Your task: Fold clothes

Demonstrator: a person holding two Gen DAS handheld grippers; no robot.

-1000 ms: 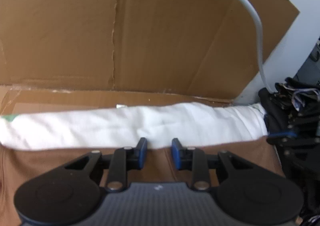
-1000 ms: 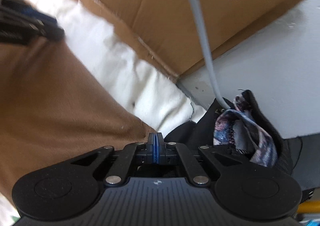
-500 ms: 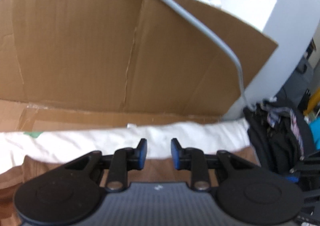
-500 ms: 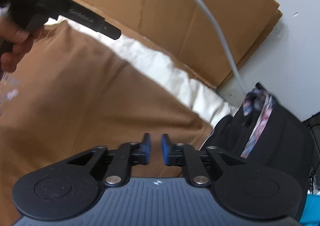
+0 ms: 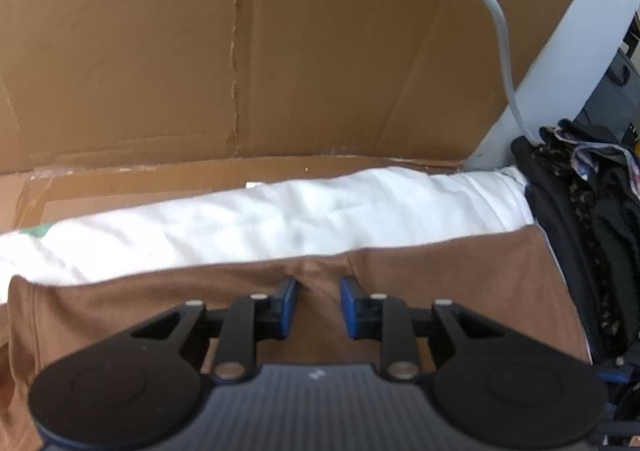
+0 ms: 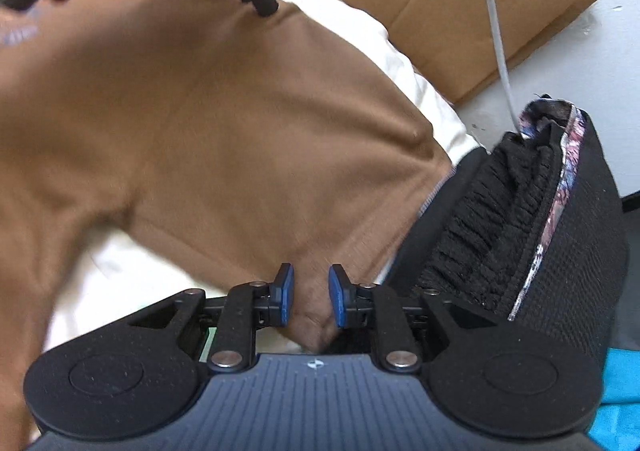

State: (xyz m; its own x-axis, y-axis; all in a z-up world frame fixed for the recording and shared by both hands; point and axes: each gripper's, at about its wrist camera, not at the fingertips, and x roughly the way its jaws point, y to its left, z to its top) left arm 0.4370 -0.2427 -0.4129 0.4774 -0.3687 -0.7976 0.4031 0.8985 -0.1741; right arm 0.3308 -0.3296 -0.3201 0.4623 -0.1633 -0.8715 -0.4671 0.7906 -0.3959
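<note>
Cardboard [image 5: 320, 51] backs a white sheet [image 5: 280, 219] where a soft brown garment [image 6: 200, 111] lies spread, creased near its edges. Both the left gripper [image 5: 318, 307] and right gripper [image 6: 310, 301] stand spread, brown cloth between their blue pads, beside a dark clothes pile [image 6: 520, 219].

This looks like a lived-in room of a home, likely a bedroom or spare room. White bedding [image 5: 280, 219] lies in a soft, rumpled band across the middle of the left wrist frame, like a duvet on a bed. Behind it flattened cardboard [image 5: 240, 51] leans against a plain pale wall [image 6: 560, 63]. At the right edge of both frames sits a heap of dark clothes [image 6: 520, 211], and a grey cable [image 5: 500, 31] runs down the upper right. A brown garment [image 6: 200, 111] spreads over the bedding.
</note>
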